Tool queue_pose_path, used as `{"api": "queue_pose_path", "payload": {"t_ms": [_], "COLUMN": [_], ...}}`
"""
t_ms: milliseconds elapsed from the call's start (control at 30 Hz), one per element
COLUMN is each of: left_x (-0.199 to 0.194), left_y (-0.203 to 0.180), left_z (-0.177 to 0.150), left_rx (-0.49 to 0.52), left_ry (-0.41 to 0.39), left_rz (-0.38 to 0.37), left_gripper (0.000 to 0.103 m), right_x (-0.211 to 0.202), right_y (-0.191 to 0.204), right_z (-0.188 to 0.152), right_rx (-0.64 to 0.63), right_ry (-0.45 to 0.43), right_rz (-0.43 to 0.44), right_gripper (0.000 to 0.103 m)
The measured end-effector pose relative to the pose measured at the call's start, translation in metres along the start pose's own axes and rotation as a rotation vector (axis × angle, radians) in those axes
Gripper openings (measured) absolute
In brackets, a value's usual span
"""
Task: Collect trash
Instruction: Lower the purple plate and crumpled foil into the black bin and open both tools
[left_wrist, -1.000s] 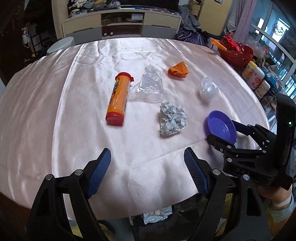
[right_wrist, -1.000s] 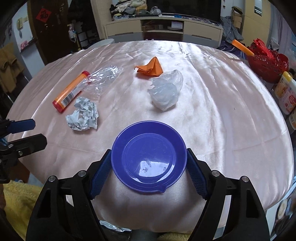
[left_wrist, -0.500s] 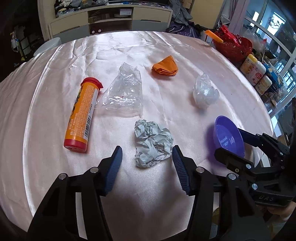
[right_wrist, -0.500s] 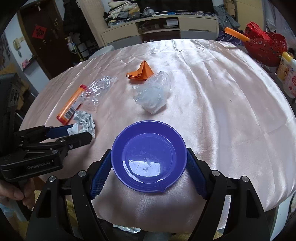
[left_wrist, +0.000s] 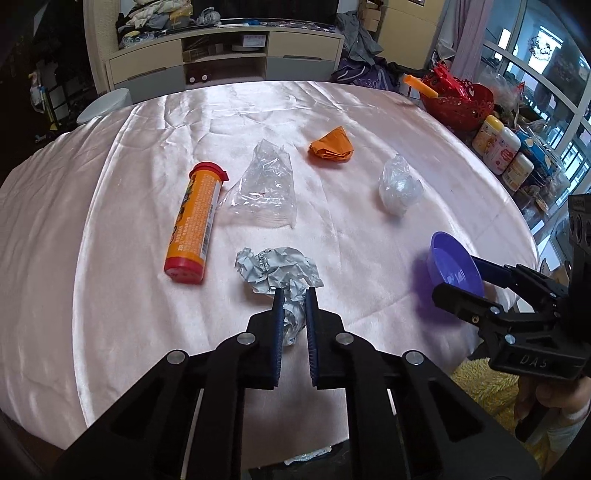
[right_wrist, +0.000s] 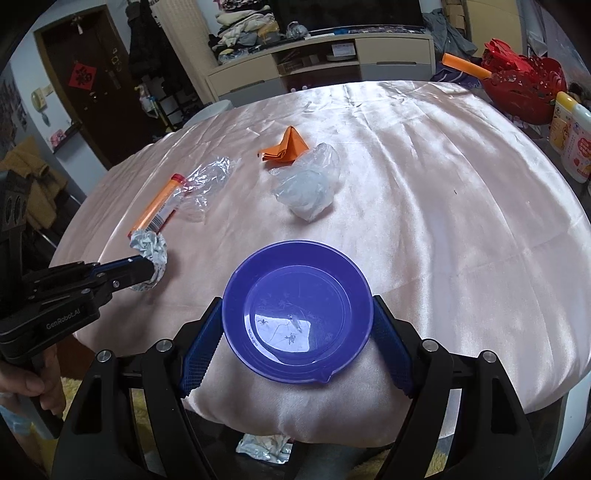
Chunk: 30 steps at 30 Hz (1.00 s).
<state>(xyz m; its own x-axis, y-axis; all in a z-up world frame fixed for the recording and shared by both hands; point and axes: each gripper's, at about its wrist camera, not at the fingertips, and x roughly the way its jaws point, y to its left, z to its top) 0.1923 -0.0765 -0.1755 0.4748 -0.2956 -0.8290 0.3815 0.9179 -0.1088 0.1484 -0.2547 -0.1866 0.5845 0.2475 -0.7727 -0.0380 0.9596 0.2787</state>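
Note:
My left gripper is shut on the near end of a crumpled grey paper ball on the pink tablecloth; it also shows in the right wrist view. My right gripper is shut on a purple plastic plate, held at the table's near edge; the plate shows at the right in the left wrist view. Other trash lies beyond: an orange tube, a clear plastic bag, a folded orange paper and a crumpled whitish bag.
The round table has a pink satin cloth. A red basket and bottles stand off its right side. A cabinet stands behind. Crumpled trash lies on the floor under the near edge.
My left gripper moved forward over the grey paper ball and closed on its near end. My right gripper kept its hold on the purple plate, almost still.

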Motion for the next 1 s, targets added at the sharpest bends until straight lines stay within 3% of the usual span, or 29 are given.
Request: {"api": "queue_pose_path", "payload": {"t_ms": [233,533,1000], "left_x": [-0.040,-0.072,-0.033], "left_y": [-0.002,-0.007,0.004], "left_z": [-0.042,-0.109,-0.195], "left_rx": [-0.042,-0.086,-0.156], "left_ry": [-0.032,-0.030,0.120], "left_rz": [-0.027,-0.047,-0.049], "left_gripper": [0.009,0.010,0.010], "right_x": [-0.030,-0.047,-0.004], "right_y": [0.023,0.051,0.060], "right_z": [-0.021,-0.073,-0.141], "right_rx": [-0.018,-0.027,-0.006], "right_ry": [-0.015,0.055,0.228], "right_rz": [0.067,0.155,0.139], "right_gripper": [0.078,0.078,0.078]}}
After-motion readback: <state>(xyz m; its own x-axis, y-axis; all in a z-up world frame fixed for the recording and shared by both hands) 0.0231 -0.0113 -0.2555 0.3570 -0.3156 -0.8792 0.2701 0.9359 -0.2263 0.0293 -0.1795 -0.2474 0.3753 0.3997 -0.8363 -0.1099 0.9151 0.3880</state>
